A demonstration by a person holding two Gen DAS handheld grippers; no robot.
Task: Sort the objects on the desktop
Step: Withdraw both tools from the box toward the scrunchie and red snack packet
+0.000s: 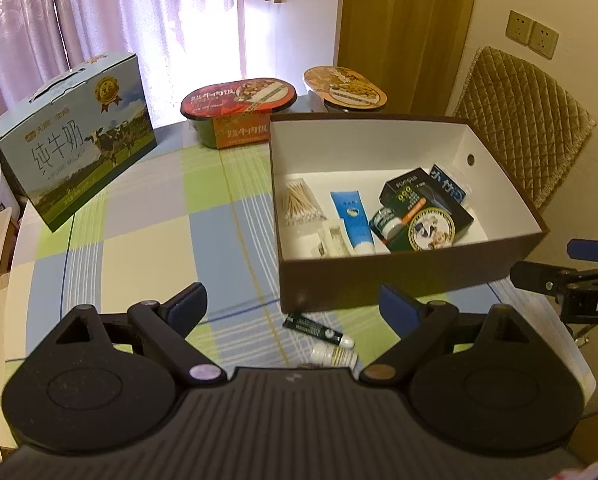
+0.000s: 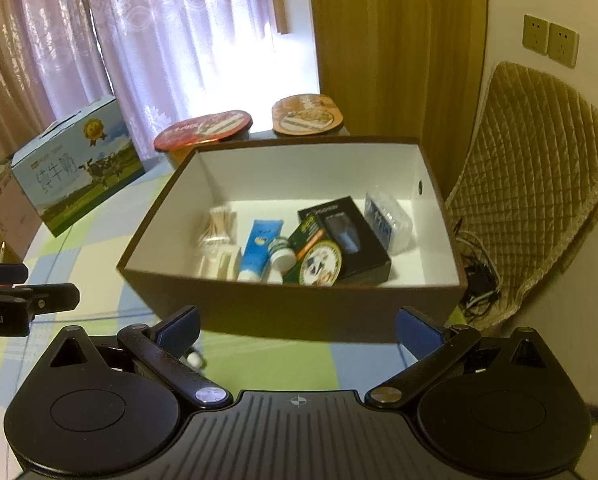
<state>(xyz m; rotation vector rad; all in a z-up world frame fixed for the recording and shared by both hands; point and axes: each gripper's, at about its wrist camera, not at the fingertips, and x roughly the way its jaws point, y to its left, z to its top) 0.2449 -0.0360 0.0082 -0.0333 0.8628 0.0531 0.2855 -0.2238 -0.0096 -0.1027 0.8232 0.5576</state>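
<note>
A brown box point(image 1: 379, 280) point(image 2: 299, 304) with a white inside stands on the checked tablecloth. It holds cotton swabs point(image 1: 299, 204) point(image 2: 218, 226), a blue tube point(image 1: 353, 220) point(image 2: 259, 248), a round tin point(image 1: 431, 230) point(image 2: 319, 262), a black carton point(image 1: 427, 196) point(image 2: 351, 236) and a tissue pack point(image 1: 449, 188) point(image 2: 387, 216). In front of the box lie a dark green tube point(image 1: 317, 328) and a small white bottle point(image 1: 335, 356). My left gripper point(image 1: 295, 308) hovers open just above them. My right gripper point(image 2: 299, 330) is open at the box's near wall, holding nothing.
A milk carton box point(image 1: 79, 140) point(image 2: 75, 176) stands at the far left. Two instant-meal bowls point(image 1: 239, 112) point(image 1: 345, 88) sit behind the brown box by the curtain. A quilted chair back point(image 1: 527, 120) point(image 2: 539, 184) is at the right, with cables point(image 2: 479, 276) below it.
</note>
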